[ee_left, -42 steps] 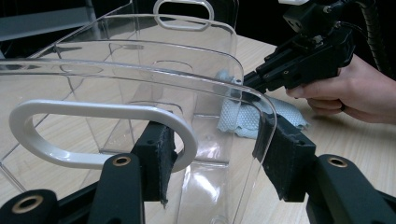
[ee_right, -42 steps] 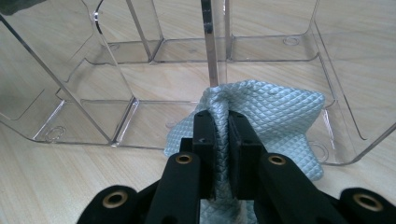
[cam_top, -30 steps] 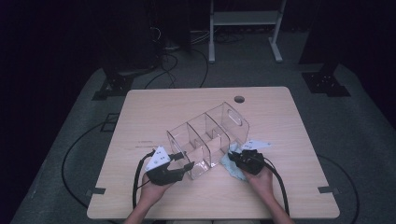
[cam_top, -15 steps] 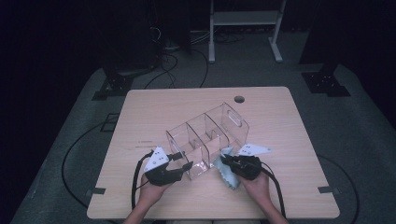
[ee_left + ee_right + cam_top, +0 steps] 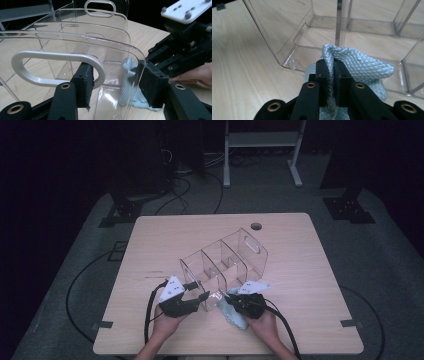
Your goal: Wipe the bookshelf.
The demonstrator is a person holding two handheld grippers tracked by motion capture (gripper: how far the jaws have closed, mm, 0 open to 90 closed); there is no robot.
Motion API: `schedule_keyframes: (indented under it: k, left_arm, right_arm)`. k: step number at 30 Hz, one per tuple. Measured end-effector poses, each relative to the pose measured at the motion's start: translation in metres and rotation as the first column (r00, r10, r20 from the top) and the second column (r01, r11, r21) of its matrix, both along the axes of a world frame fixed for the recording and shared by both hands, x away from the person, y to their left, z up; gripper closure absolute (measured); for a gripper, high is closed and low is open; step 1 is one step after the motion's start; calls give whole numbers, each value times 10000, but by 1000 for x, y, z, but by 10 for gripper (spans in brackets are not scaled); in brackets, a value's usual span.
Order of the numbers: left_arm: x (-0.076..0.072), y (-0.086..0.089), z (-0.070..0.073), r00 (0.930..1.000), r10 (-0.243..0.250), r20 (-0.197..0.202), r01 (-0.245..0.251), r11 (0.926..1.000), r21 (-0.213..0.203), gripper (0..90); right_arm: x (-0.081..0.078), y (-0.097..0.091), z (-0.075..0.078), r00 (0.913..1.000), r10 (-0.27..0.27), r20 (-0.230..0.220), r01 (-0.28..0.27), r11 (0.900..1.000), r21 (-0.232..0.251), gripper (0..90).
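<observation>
Organizer of clear hard plastic lies on my tabletop, its partitioned compartments bare. My left claw clamps the rounded end wall beside its white oval handle. My right claw pinches a pale blue, scaly-weave cloth, now pressed against the near end; earlier it sat further right.

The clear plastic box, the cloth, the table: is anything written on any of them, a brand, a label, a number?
No text can be read in these pictures.
Table: a faint dark line of marks near the left gripper, too small to read.
Clear organiser: no label or brand shows.
Blue cloth, clamped in the right gripper: woven pattern, no print.
</observation>
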State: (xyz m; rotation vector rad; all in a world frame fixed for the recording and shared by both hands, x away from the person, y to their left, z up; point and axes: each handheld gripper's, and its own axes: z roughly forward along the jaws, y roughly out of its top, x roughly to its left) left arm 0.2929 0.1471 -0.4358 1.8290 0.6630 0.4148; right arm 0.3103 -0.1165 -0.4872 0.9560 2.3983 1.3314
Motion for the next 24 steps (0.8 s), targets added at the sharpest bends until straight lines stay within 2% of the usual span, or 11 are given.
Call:
schedule_keyframes:
  k: [3, 8, 10, 13, 15, 21, 24]
  left_arm:
    - [0, -1, 0, 10000, 18, -6, -18, 10000, -8, 476]
    - [1, -1, 1, 9999, 52, -114, -53, 10000, -58, 473]
    - [1, -1, 0, 9999, 26, -129, -27, 10000, -75, 471]
    - [1, 1, 0, 9995, -104, -305, 97, 9997, -235, 457]
    - [0, 2, 1, 9996, -96, -265, 90, 9997, -233, 455]
    - [0, 5, 2, 9996, -154, -216, 150, 9997, -187, 469]
    - [0, 5, 2, 9997, -158, -208, 156, 9998, -119, 473]
  right_arm:
    - [2, -2, 1, 9999, -73, -126, 75, 9999, 128, 826]
    - [-1, -5, 17, 9988, -241, 417, 221, 9987, 463, 826]
    - [0, -5, 15, 9989, -246, 405, 227, 9987, 466, 826]
    - [2, -4, 4, 9994, -297, 150, 295, 9995, 134, 826]
    - [4, -5, -1, 9994, -331, -27, 331, 9994, 91, 825]
    - [0, -7, 16, 9984, -391, 420, 368, 9977, 562, 825]
    - [2, -5, 8, 9991, -396, 165, 390, 9986, 360, 826]
